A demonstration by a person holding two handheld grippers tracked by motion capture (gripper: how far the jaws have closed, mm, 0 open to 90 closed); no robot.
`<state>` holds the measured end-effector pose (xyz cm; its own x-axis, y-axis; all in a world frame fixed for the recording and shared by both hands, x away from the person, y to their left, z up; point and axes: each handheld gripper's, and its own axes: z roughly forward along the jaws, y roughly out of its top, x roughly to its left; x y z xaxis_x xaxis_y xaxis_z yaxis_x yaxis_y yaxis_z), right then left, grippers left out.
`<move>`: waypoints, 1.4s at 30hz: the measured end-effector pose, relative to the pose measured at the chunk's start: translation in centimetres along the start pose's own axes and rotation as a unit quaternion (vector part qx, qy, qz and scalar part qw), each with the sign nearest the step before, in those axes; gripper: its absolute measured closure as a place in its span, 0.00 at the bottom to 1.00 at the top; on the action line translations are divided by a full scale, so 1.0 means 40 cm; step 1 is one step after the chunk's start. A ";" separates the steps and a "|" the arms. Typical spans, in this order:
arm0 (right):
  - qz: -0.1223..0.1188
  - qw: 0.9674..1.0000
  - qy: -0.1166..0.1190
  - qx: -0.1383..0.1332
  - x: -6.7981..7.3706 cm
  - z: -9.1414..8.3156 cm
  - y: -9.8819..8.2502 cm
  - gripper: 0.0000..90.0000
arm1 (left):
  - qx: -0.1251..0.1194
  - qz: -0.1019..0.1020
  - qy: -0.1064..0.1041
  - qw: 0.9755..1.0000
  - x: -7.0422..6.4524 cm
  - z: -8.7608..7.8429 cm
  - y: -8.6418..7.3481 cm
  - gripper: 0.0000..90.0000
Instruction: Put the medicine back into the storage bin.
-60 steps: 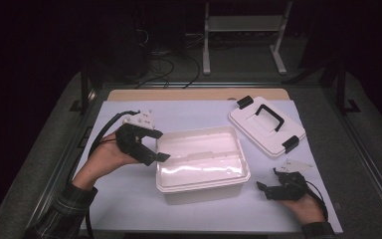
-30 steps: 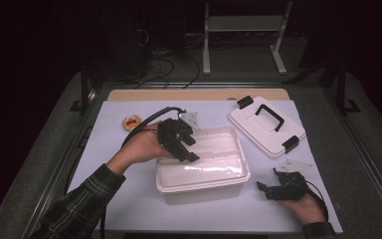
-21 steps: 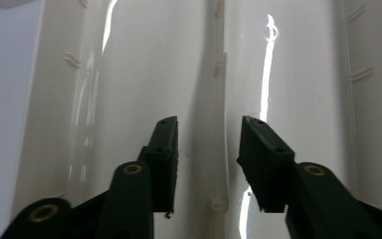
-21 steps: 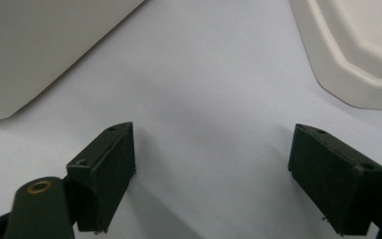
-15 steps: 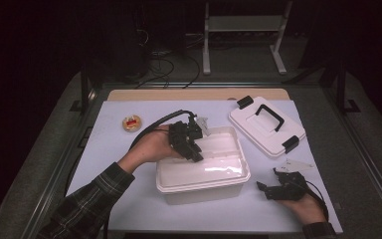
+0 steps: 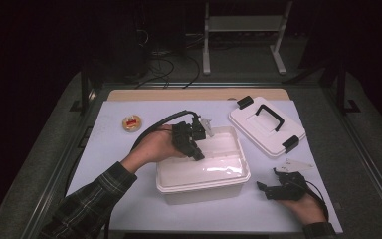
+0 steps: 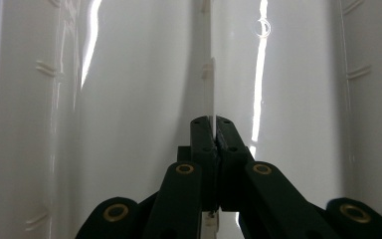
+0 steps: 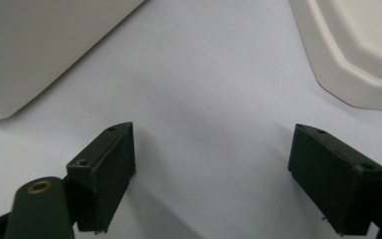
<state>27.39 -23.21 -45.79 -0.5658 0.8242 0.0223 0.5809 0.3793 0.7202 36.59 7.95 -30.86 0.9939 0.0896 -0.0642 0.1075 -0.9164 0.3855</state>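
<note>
Bin (image 6: 204, 174), white plastic, open-topped, sits at the middle of the pale surface (image 6: 109, 149). Its lid (image 6: 266, 125), white with a black handle and black latches, lies flat to the far right of it, just apart from the bin's corner.

Left hand-held gripper (image 6: 195, 149) is over the bin's far-left part, tilted downward into the opening, held by the left hand (image 6: 154, 147); a plaid sleeve (image 6: 87, 204) runs back to the lower edge. A black cable arcs from the hand-held gripper over the hand. In the left gripper view its jaws are pressed together on a thin, clear or white strip-like piece (image 7: 208, 84) that stands edge-on between them and reaches up beyond the tips; what it is cannot be told. Behind it is the glossy white inside of the bin (image 7: 129, 99).

Right hand-held gripper (image 6: 273, 181) rests low on the surface at the near right, beside the bin's right end, in the right hand (image 6: 306, 206). Its jaws stand wide apart with nothing between them; in the right gripper view bare surface (image 8: 209, 114) lies between the tips, bin wall (image 8: 40, 45) at upper left, lid edge (image 8: 358, 55) at upper right.

Small round object (image 6: 132, 122), yellowish with a red centre, sits on the surface far left, well apart from the bin.
</note>
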 end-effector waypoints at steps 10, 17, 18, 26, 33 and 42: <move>0.000 1.000 0.000 0.000 0.000 0.000 0.000 0.20 | -0.003 0.004 0.006 1.000 -0.006 -0.011 0.008 0.99; 0.001 1.000 0.001 -0.001 0.000 0.000 0.000 0.20 | -0.018 0.001 0.009 1.000 -0.012 -0.052 0.015 0.99; 0.001 1.000 0.001 -0.001 0.000 0.000 0.000 0.20 | -0.020 0.003 0.009 1.000 -0.013 -0.061 0.016 0.99; 0.001 1.000 0.001 -0.001 0.000 0.000 0.000 0.20 | -0.031 -0.004 0.015 0.999 -0.016 -0.118 0.007 0.99; 0.001 1.000 0.001 -0.001 0.000 0.000 0.000 0.20 | -0.026 -0.016 0.023 0.999 -0.008 -0.146 -0.024 0.99; 0.000 1.000 0.000 -0.001 -0.001 0.000 0.000 0.20 | -0.028 -0.038 0.033 0.998 0.002 -0.184 -0.083 0.99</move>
<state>27.41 -23.23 -45.81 -0.5662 0.8240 0.0226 0.5796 0.3785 0.7217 36.48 13.85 -25.38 0.9820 0.1859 -0.0347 0.1824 -0.8828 0.4329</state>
